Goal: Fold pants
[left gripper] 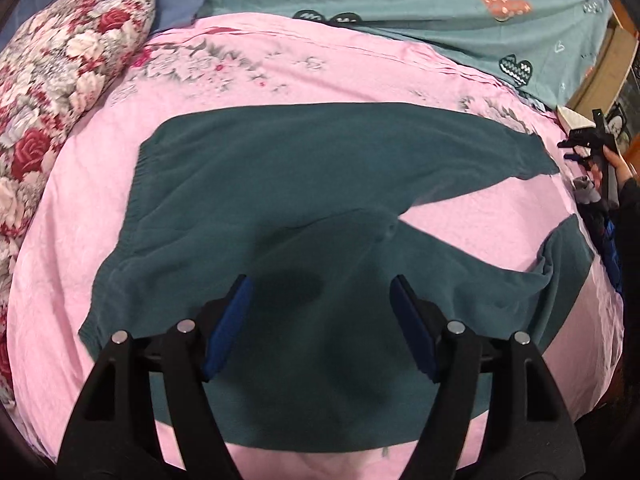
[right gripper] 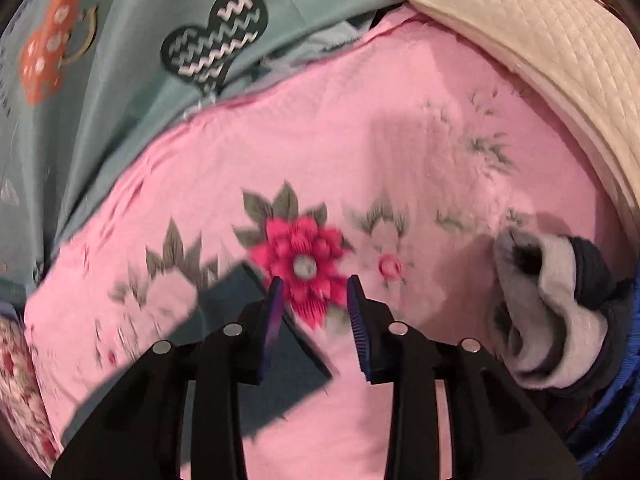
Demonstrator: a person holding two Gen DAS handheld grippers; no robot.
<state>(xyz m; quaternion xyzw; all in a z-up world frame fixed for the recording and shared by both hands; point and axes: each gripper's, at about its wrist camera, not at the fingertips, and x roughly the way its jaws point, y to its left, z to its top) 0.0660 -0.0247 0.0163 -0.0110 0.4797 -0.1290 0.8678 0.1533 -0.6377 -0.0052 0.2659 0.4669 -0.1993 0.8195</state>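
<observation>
With both sets of jaws apart and empty, I judge the dark teal fleece pants (left gripper: 280, 184), spread flat on the pink floral bedspread (left gripper: 360, 72), soft, light and limp, best pinched at waistband or cuffs.

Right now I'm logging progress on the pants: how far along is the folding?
Done: the teal pants lie spread flat on the pink blanket, legs apart. In hand: nothing; the left claw hangs open above them, and the right claw is open by a leg end. Left: every fold.
</observation>
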